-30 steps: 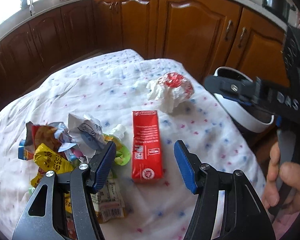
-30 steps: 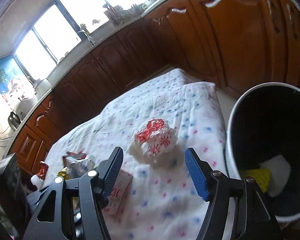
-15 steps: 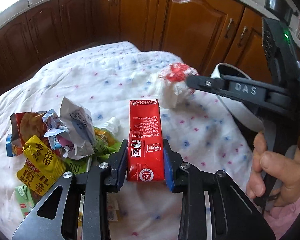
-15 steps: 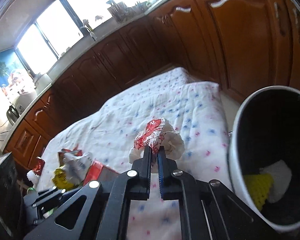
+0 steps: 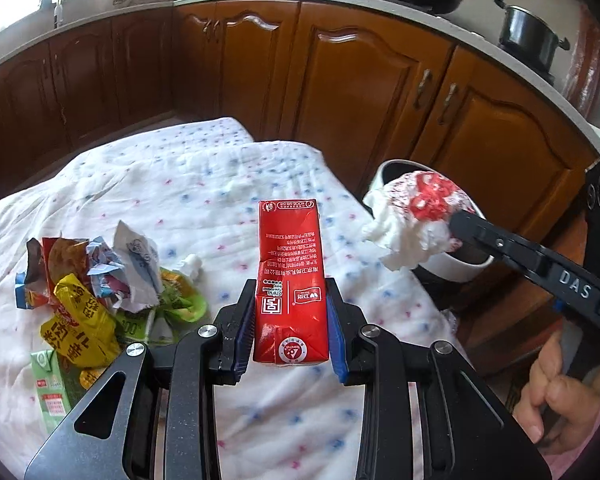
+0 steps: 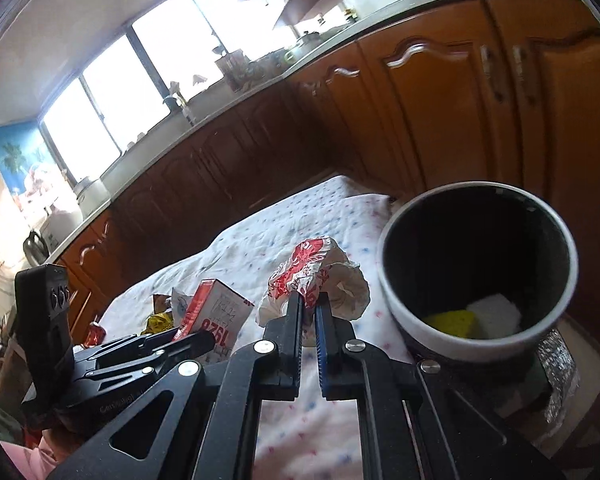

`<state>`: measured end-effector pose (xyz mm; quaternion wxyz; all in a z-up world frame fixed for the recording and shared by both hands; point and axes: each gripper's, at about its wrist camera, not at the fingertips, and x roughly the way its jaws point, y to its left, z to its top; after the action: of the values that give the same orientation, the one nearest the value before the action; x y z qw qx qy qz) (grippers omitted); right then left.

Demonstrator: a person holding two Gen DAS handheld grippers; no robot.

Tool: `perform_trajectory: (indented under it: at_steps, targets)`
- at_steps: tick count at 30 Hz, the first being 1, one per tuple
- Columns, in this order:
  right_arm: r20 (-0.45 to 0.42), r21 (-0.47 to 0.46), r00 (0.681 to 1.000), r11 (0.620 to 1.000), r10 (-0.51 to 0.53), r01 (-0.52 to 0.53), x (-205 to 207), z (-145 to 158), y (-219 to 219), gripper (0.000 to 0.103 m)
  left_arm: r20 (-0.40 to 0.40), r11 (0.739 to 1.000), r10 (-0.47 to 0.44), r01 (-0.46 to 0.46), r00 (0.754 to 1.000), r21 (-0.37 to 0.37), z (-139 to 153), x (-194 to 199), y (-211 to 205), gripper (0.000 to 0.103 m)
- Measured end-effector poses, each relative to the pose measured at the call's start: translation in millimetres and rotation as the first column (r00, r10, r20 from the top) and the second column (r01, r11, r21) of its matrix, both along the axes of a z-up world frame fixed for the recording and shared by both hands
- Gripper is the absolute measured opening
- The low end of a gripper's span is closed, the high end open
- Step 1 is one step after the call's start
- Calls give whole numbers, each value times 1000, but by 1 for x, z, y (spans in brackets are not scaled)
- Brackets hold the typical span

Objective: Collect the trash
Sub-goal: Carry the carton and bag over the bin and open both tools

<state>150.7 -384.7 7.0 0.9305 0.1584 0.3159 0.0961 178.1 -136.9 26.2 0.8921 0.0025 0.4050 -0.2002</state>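
— Hand-held gripper on the left (image 5: pixel 291 332) pinches the red carton (image 5: pixel 290 280) above the cloth; the right hand-held gripper (image 6: pixel 308 312) pinches the crumpled paper (image 6: pixel 320 276) beside the bin (image 6: pixel 396 304).

— Much left?

— Bin holds two scraps; a wrapper pile (image 5: pixel 96 292) waits on the cloth-covered counter (image 5: pixel 204 184), I'd judge.

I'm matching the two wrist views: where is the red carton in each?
Left wrist: red carton at centre, clamped in the left hand-held gripper.
Right wrist: lower left, beside the crumpled wrapper.
Shared landmark: white bin.
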Motion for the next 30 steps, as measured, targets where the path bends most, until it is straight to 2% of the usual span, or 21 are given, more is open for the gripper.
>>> perform_trajectory:
  at_steps: [14, 30]
  targets:
    - [12, 0, 994, 994, -110, 110, -43, 2, -37, 6, 25, 996, -87, 87, 996, 1, 11, -21, -40, 30]
    - [34, -15, 984, 984, -174, 175, -50, 9, -68, 6, 38, 988, -154, 153, 987, 15, 20, -16, -79, 30]
